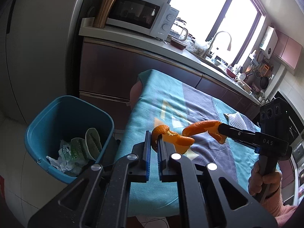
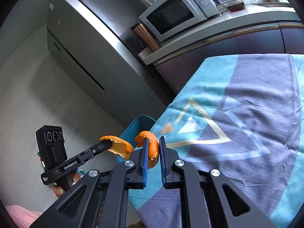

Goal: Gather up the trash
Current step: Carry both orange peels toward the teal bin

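Left wrist view: looks forward along the left gripper (image 1: 154, 142), angled down over the near edge of the cloth-covered desk (image 1: 167, 186), close to it, facing the kitchen counter (image 1: 133, 39) and window (image 1: 214, 9).

Right wrist view: looks along the right gripper (image 2: 152, 148), tilted leftward across the desk (image 2: 247, 95) toward the fridge (image 2: 85, 43) and floor (image 2: 38, 104).

Shared: desk cloth, microwave (image 1: 140, 17) (image 2: 176, 11), blue bin (image 1: 70, 138) (image 2: 136, 127), and each view shows the other gripper (image 1: 224, 131) (image 2: 106, 144).
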`<state>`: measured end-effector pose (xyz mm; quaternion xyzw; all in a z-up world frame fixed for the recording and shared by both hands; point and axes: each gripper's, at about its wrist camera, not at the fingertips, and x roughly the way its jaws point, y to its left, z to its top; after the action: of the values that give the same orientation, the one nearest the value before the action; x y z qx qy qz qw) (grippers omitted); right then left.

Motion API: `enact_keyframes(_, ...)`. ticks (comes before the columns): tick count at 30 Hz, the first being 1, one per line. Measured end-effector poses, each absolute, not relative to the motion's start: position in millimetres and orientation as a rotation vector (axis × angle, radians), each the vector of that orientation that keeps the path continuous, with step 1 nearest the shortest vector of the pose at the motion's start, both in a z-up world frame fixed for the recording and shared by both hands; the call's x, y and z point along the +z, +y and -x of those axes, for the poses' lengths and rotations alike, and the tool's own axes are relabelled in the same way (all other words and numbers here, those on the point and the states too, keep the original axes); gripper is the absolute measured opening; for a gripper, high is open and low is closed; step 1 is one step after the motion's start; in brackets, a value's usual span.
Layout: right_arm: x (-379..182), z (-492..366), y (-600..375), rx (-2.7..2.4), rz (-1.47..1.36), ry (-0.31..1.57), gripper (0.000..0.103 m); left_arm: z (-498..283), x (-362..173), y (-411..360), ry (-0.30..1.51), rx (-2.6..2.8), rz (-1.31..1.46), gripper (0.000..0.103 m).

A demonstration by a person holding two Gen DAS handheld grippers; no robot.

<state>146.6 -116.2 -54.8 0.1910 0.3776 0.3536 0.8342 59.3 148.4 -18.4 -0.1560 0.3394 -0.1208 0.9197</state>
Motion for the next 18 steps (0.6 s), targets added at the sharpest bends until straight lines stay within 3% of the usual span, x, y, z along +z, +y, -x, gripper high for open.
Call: enact_keyframes(18,-51.4,-183.7,-37.9,0.857,-0.331,0.861,0.010,-49.7,-19.7,225.4,0.665,-0.080,0.377,0.006)
